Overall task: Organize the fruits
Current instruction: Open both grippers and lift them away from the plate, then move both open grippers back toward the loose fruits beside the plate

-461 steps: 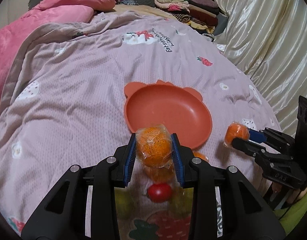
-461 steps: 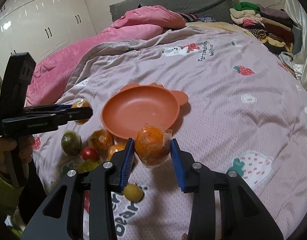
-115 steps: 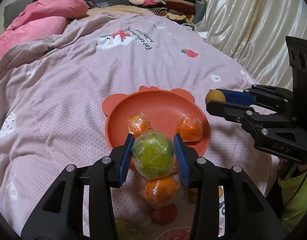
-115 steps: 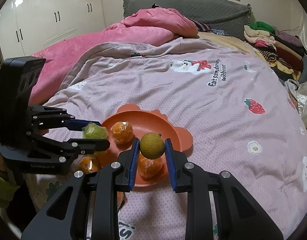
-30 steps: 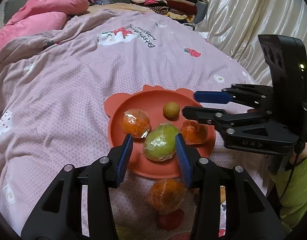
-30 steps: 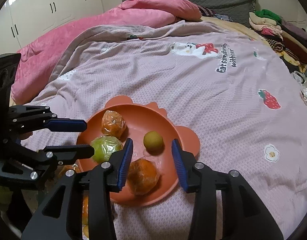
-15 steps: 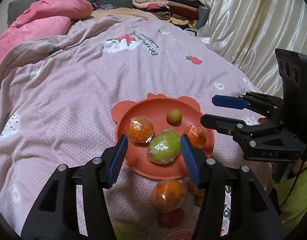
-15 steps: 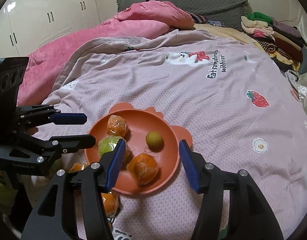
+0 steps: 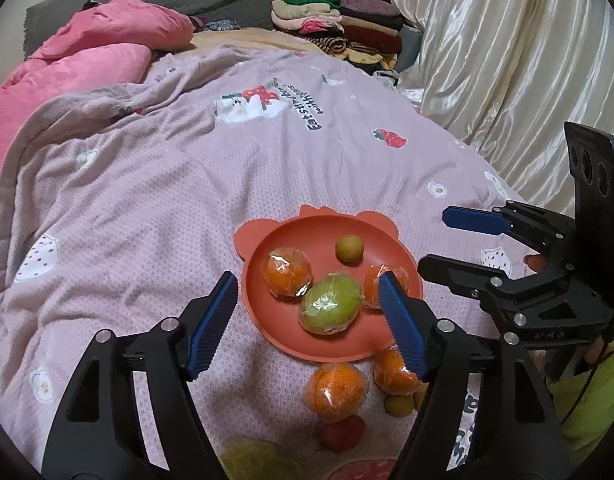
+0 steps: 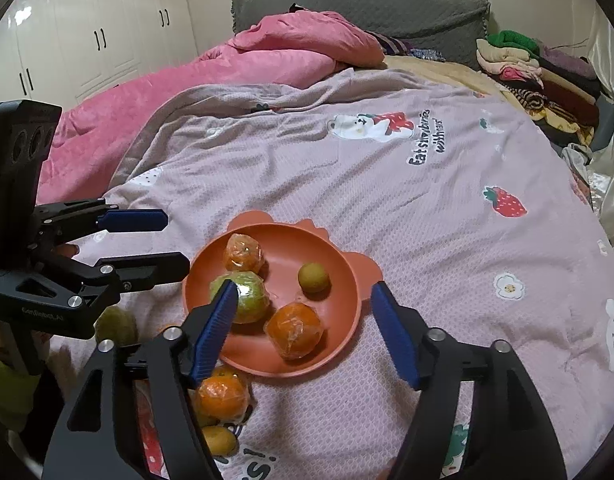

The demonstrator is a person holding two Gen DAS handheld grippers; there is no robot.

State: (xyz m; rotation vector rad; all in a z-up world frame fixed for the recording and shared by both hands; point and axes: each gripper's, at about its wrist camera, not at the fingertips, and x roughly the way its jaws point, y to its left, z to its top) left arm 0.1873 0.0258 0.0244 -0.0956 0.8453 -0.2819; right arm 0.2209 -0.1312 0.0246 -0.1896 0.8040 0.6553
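An orange bear-eared plate [image 9: 307,236] [image 10: 343,300] lies on the bed. It holds two wrapped oranges [image 9: 287,272] [image 10: 294,330], a wrapped green fruit [image 9: 331,309] [image 10: 245,297] and a small yellow-brown fruit [image 9: 349,247] [image 10: 313,277]. My left gripper [image 9: 309,320] is open and empty, above the plate's near side. My right gripper [image 10: 303,324] is open and empty over the plate; it shows in the left wrist view [image 9: 447,244] at the plate's right. Loose wrapped oranges [image 9: 335,390] [image 10: 223,396], a red fruit [image 9: 343,432] and small yellow fruits [image 9: 399,404] [image 10: 219,440] lie near the plate's near edge.
The lilac printed bedspread [image 9: 187,168] covers the bed. A pink duvet [image 10: 227,76] is bunched at the far left. Folded clothes [image 9: 339,24] are stacked at the far corner. Satin curtains [image 9: 507,60] hang at the right. A green fruit [image 10: 115,324] lies under the left gripper.
Both grippers have opened wider and pulled back and up from the plate. The green fruit and small yellow-brown fruit stay on the plate.
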